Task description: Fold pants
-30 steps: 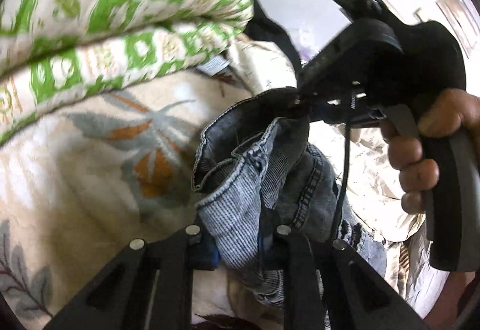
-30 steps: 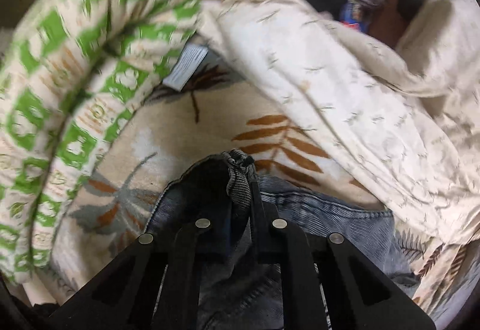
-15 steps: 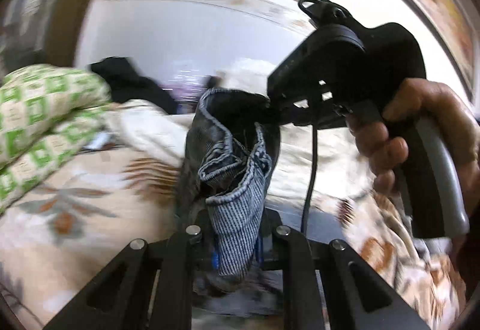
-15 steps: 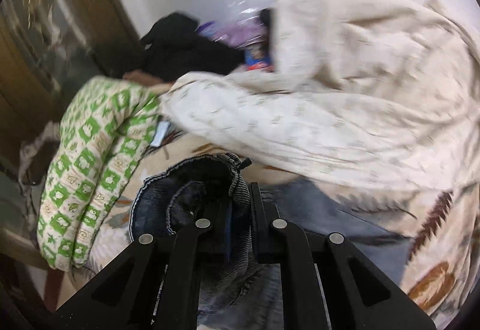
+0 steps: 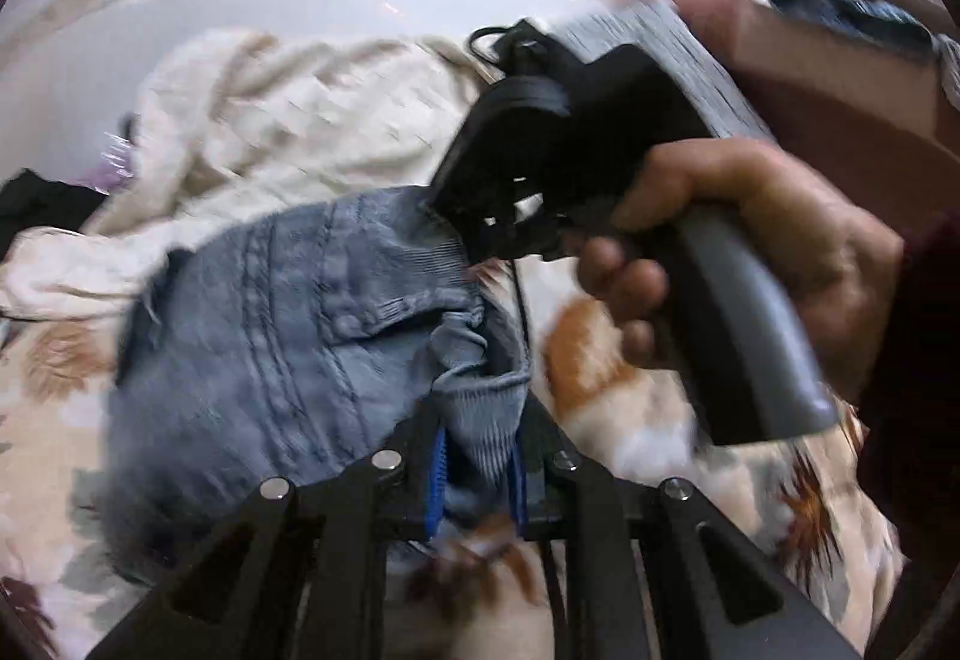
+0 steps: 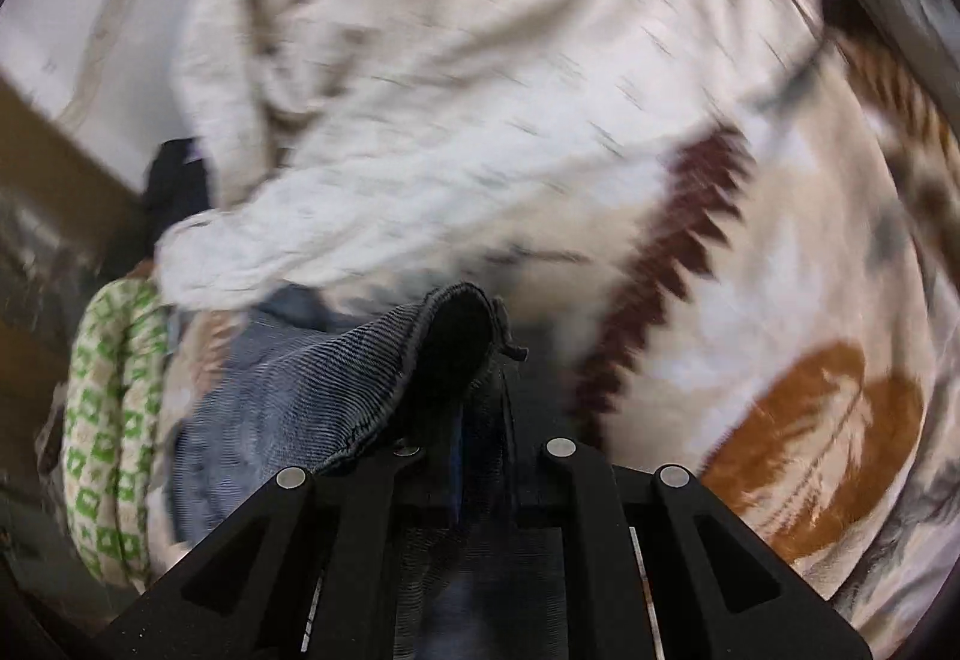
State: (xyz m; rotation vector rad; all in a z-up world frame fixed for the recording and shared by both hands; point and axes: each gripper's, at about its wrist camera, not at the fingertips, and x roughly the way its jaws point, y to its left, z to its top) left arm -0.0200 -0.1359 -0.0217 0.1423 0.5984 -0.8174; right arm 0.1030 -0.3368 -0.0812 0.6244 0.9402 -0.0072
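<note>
Left jaws: left gripper [image 5: 477, 471] pinches a bunched denim edge of the jeans [image 5: 270, 348].
Right jaws: right gripper [image 6: 480, 456], just easing apart, clamps the dark hem.
Jeans: hang between both grippers over the bed [image 6: 798, 312].
Behind: cream blanket [image 6: 456, 78], green quilt [image 6: 114, 420].

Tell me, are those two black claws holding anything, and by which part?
Both grip the denim pants. The left gripper pinches a bunched, ribbed-looking edge; the right gripper clamps a hemmed edge, also seen in the left view. Blur hides which edge exactly.
</note>
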